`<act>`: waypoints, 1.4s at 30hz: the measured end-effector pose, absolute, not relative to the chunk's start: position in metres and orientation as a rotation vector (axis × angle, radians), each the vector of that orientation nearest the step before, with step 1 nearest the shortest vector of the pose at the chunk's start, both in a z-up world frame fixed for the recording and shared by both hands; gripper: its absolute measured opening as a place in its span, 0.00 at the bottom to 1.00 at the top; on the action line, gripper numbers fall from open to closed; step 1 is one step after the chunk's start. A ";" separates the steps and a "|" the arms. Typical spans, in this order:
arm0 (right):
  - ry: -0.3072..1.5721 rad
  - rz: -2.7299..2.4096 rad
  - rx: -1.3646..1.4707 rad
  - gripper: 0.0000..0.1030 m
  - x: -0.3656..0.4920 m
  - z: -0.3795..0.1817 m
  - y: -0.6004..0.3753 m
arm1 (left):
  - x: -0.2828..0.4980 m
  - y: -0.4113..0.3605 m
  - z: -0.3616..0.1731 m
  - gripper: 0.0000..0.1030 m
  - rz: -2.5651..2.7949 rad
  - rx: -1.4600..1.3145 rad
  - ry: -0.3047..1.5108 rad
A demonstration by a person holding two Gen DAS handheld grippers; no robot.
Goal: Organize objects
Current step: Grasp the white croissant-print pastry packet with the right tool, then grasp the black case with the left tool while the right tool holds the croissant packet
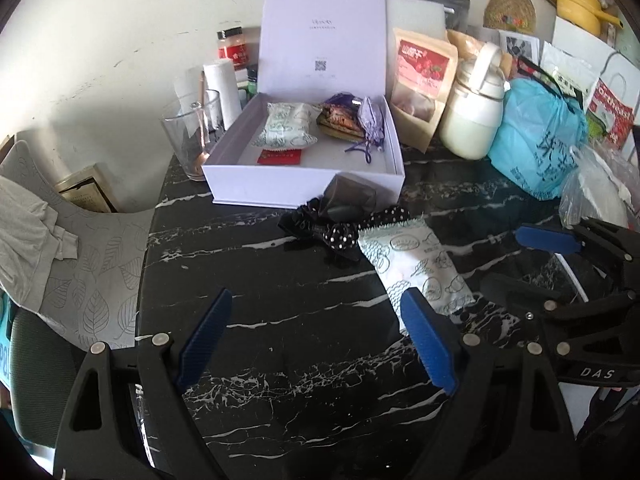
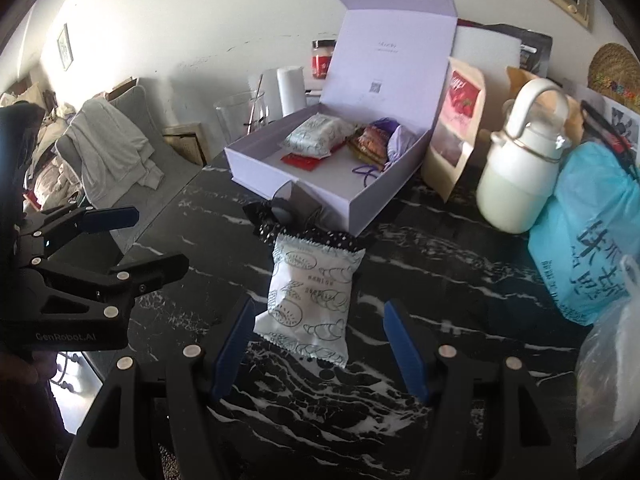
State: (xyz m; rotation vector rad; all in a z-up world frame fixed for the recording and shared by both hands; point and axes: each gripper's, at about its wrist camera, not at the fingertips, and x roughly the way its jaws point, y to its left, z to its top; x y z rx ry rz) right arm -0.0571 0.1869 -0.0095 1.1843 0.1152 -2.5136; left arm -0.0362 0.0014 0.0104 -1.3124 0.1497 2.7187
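Nearest the right wrist camera, the right gripper [image 2: 318,350] is seen with its blue-padded jaws standing apart, nothing pressed between them. Just beyond them a white snack packet [image 2: 310,304] is laid flat on the black marbled worktop [image 2: 440,280], its long axis running away from the camera toward the open lilac box [image 2: 340,196]. Teal line drawings of pastries are printed on its wrapper, and both ends are crimped. Its far end is touching a black polka-dot bow [image 2: 272,224], which lies against the box's front wall. A matching packet [image 1: 286,130] is held inside the box. The left gripper [image 1: 316,340] is likewise held open over bare worktop, the packet just beside its right pad.
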 end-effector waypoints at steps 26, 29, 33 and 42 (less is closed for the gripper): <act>0.035 -2.344 1.381 0.66 -0.126 -0.071 0.171 | -0.102 -0.021 -0.031 0.83 2.713 -1.387 0.082; 0.036 -2.317 1.378 0.56 -0.124 -0.071 0.174 | -0.109 -0.017 -0.030 0.83 2.712 -1.368 0.060; 0.064 -2.341 1.371 0.53 -0.119 -0.068 0.185 | -0.118 -0.005 -0.023 0.83 2.715 -1.297 0.039; -0.002 -2.375 1.381 0.52 -0.112 -0.069 0.224 | -0.136 0.046 -0.028 0.83 2.736 -1.236 0.216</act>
